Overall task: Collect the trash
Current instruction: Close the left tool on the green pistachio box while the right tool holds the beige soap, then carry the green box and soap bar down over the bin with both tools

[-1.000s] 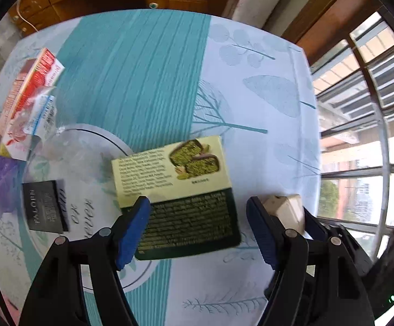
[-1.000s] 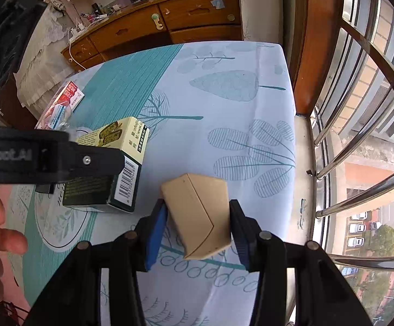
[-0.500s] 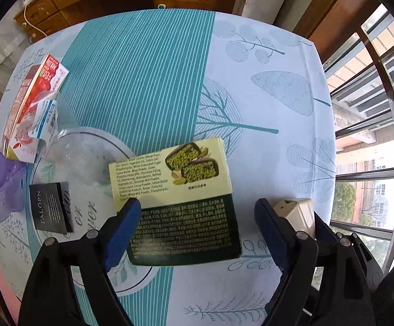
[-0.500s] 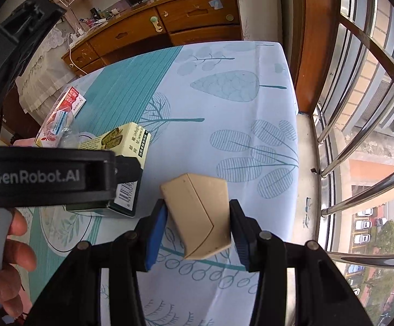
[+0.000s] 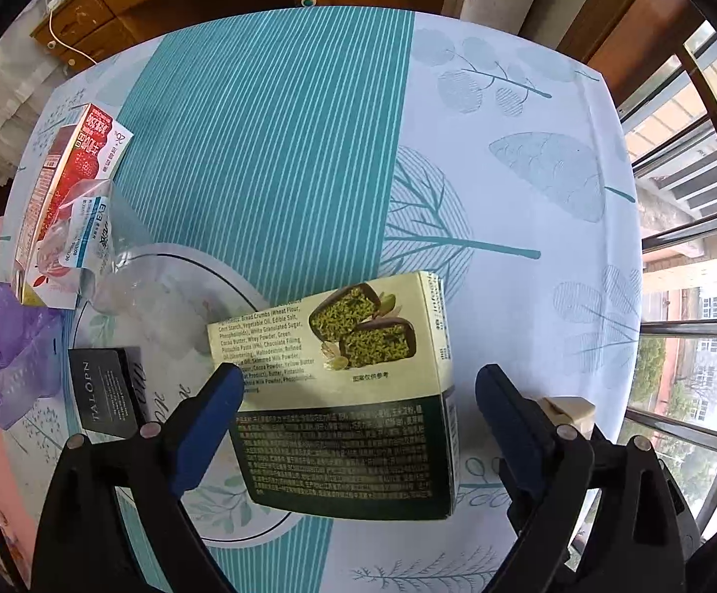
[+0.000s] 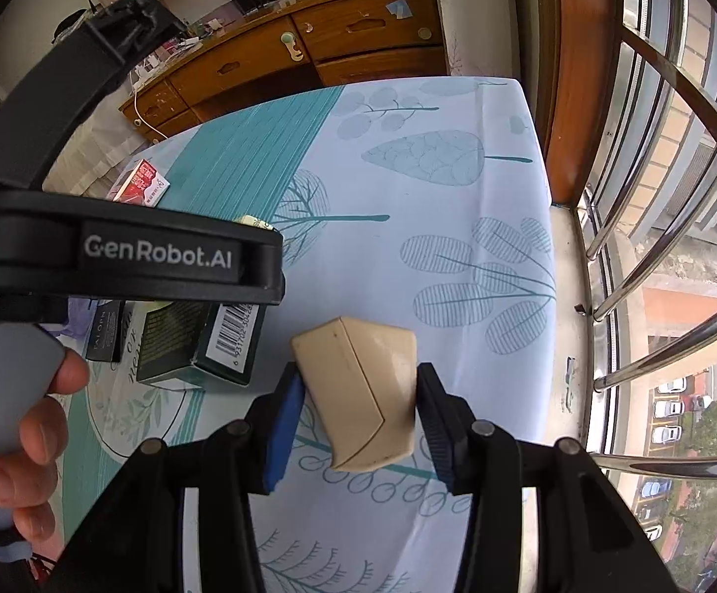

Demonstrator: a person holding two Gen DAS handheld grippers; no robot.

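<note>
While the right tongs (image 6: 358,398) are clamped on a beige folded carton (image 6: 360,393) held above the lower centre of the right wrist view, the left tongs (image 5: 358,415) stand spread wide around a green-and-cream snack box (image 5: 343,395) lying flat at lower centre of the left wrist view, neither pad visibly touching it. Box not yet gripped. Remaining trash on the table (image 5: 531,158), all toward the left edge of the frame: red-and-white carton (image 5: 69,168) at upper left, a crumpled clear wrapper (image 5: 81,232) overlapping it, loose clear film (image 5: 160,301) at mid left, small black box (image 5: 106,390) at lower left, just beside the left tong finger. Purple plastic bag (image 5: 7,346) at far left edge, likely the collection bag; whether it holds anything cannot be told. Judgement: early stage. One piece in hand, one about to be taken, at least four left; nothing visibly deposited.
</note>
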